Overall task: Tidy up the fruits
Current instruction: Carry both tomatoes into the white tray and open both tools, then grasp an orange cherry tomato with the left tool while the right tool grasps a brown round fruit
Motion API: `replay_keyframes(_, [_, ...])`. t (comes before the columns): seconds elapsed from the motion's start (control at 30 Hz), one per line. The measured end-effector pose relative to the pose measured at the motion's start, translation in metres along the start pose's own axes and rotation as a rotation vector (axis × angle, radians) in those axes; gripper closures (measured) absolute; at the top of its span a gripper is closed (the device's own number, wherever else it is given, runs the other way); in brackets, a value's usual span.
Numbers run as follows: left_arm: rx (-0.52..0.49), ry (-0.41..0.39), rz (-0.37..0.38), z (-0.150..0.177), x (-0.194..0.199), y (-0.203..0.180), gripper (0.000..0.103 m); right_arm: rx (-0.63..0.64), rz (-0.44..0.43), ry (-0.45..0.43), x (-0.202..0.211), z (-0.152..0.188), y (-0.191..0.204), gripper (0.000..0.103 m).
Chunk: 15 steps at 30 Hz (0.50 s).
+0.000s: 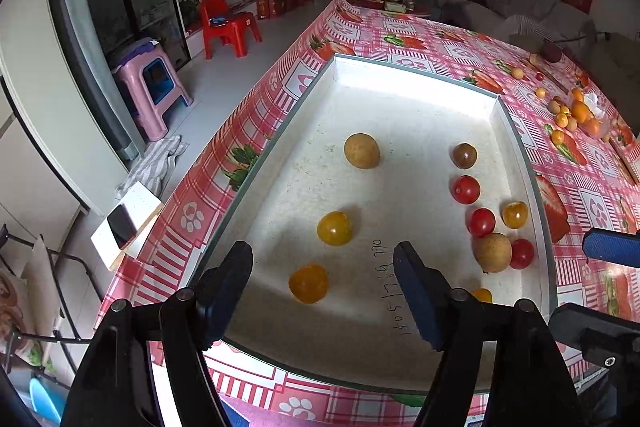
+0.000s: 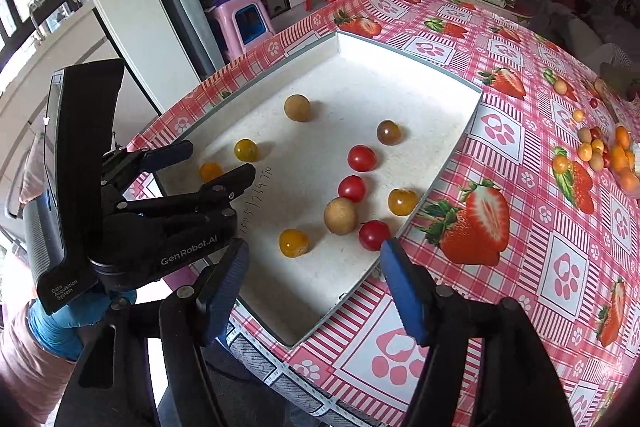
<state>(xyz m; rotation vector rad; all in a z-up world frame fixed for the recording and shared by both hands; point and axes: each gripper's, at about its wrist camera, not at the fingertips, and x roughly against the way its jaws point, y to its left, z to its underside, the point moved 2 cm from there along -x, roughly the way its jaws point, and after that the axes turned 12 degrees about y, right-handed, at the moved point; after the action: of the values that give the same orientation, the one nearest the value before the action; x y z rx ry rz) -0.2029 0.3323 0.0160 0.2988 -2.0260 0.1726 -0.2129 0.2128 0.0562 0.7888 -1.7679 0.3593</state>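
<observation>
A white foam tray lies on the table. On its left side lie a tan longan and two yellow tomatoes. On its right side lie several red tomatoes, a dark one, yellow ones and a second longan. My left gripper is open and empty over the tray's near left part. My right gripper is open and empty over the tray's near right corner.
A pile of loose oranges, kumquats and small fruits lies on the pink strawberry tablecloth to the right. A red chair and a pink stool stand on the floor to the left.
</observation>
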Motion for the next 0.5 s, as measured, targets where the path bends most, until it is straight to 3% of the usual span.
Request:
replay_keyframes(0.23, [-0.041,-0.036,0.052,-0.015,0.030,-0.031,0.029,-0.135,0.044,-0.061,0.029,0.009,-0.063,0.029])
replay_keyframes(0.5, [-0.170,-0.066,0.162,-0.045,0.065,-0.106,0.029,-0.351,0.093,-0.119,0.061,0.029,-0.159,0.029])
